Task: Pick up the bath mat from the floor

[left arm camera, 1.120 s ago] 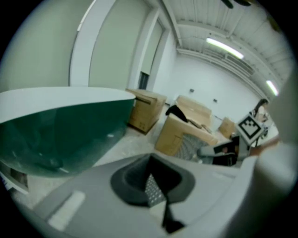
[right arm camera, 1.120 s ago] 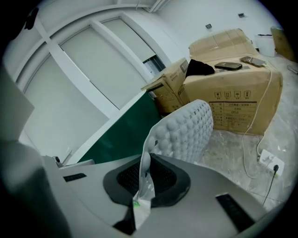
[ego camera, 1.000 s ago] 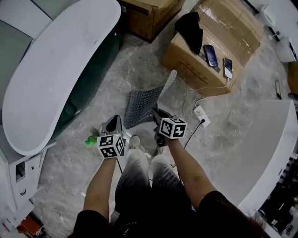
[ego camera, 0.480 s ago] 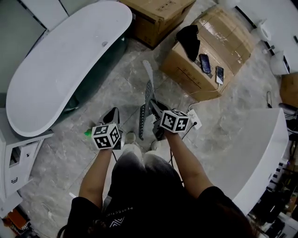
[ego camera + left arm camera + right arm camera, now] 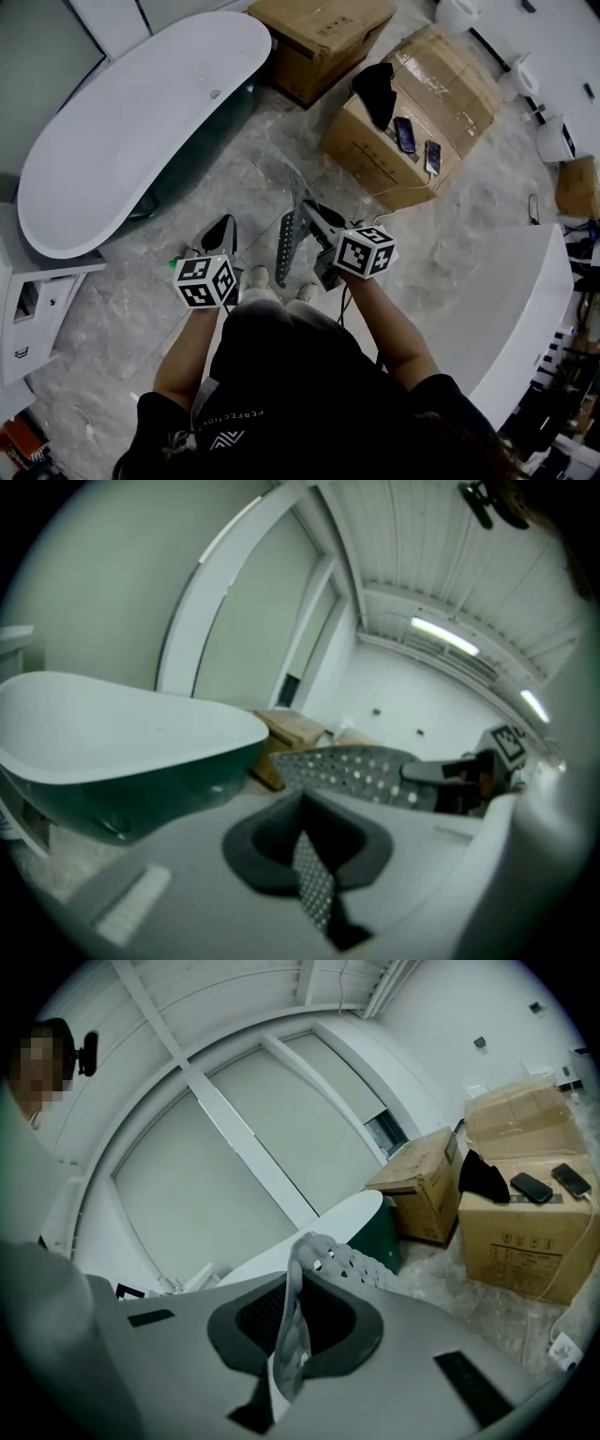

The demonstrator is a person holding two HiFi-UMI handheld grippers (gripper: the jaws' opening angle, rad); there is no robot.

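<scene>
Right gripper (image 5: 313, 215): fingers pressed together on bath mat (image 5: 290, 246), grey sheet with holes pinched between pads. Mat is lifted off floor (image 5: 234, 183) and shows edge-on in head view, between both grippers, close to right one, above person's shoes (image 5: 256, 277). Left gripper (image 5: 310, 872): fingers together, holding nothing, apart from mat. Bathtub (image 5: 131, 131) at left. Cardboard box (image 5: 441, 89) ahead, two phones (image 5: 405, 134) on top.
</scene>
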